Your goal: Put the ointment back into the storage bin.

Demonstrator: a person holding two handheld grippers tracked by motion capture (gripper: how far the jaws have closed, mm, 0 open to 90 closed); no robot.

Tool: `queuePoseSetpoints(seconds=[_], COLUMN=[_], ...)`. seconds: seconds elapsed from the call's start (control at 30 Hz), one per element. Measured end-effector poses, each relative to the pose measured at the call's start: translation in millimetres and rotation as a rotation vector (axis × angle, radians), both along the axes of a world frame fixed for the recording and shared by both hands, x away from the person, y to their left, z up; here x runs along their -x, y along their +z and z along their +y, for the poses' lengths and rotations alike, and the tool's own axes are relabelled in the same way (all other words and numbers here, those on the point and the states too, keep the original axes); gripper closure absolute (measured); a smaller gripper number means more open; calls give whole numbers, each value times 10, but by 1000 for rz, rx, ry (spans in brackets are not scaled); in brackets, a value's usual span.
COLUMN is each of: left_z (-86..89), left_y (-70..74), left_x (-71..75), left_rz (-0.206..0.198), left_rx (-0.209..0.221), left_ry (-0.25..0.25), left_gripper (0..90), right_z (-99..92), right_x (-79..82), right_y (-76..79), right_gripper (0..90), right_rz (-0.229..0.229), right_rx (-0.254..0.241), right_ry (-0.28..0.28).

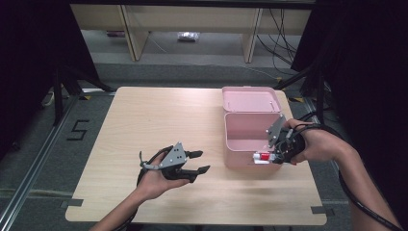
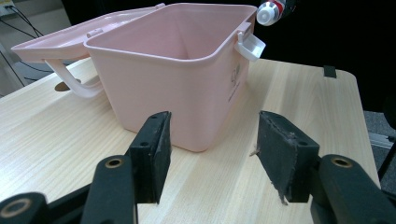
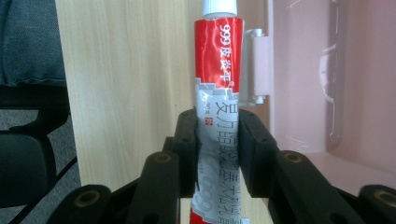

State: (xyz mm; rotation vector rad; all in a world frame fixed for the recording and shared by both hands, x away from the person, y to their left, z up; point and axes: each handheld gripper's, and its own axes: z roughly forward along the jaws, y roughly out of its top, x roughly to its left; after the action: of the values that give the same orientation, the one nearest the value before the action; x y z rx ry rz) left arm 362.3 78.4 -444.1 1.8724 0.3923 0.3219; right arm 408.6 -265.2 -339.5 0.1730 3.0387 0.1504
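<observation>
A: Starting at the left, what's there?

B: The left gripper (image 1: pixel 195 162) sits in the person's left hand (image 1: pixel 156 180) over the surface (image 1: pixel 144 115), toward its near edge and a little left of the middle. Its jaws stand apart with nothing between them, pointing at the pink box (image 1: pixel 248 137).

A: And the box?

B: It stands on the right half of the surface, near the right edge, with its lid (image 1: pixel 250 100) thrown back toward the far edge. In the left gripper view the box (image 2: pixel 187 88) sits just beyond the spread jaws, its white latch (image 2: pixel 250 46) hanging at the front rim.

A: Further right?

B: The right gripper (image 1: pixel 269 156) is at the box's near right corner, held by the right hand (image 1: pixel 317 144). Its jaws are clamped on a red and white tube (image 1: pixel 262 157), which lies level along the box's near wall. In the right gripper view the tube (image 3: pixel 218 84) runs up from between the jaws, white cap end away, beside the latch (image 3: pixel 257 65).
</observation>
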Motion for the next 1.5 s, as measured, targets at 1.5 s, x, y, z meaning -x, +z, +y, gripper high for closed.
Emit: queuePoseSetpoints(seconds=[1.5], left_z=[-11], left_y=[9], left_x=[2], left_rz=[0], left_rx=[-14], left_ry=[2], left_gripper=[443], right_z=[63], right_x=[-287], right_y=[115], right_gripper=[719], right_rz=[-27], right_rx=[17], right_ry=[53])
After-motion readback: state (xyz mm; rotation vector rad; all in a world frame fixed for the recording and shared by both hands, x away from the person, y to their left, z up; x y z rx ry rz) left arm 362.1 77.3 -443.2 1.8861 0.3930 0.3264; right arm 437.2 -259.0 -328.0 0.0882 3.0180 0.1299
